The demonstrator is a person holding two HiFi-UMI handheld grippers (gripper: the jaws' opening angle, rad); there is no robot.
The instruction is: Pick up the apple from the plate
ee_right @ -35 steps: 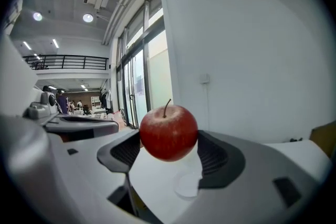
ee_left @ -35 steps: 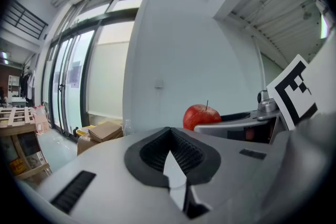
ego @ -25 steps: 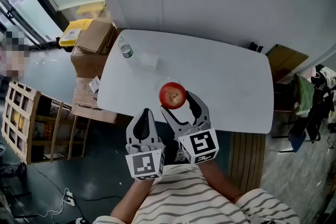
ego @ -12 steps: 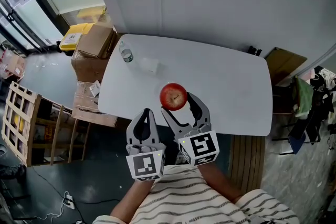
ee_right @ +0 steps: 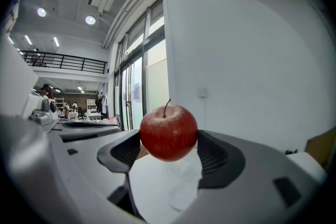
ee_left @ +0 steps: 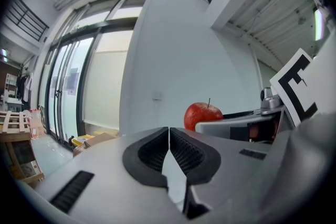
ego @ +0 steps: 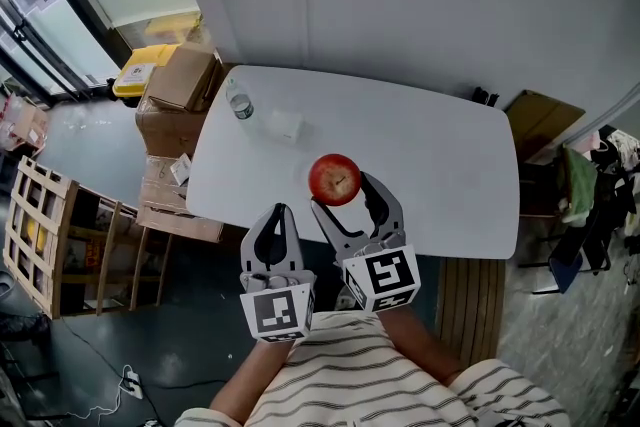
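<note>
Glossy apple; smooth matt table; ribbed jaws.

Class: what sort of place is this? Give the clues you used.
Probably an office or workshop space, not a home: a plain white table, stacked cardboard boxes beside it, and floor-to-ceiling windows.

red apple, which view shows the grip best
The right gripper view: the round red apple sits centred, stem up, pinched by the right gripper. The head view shows it small from above; the left gripper view shows only its top, past the shut left gripper.
</note>
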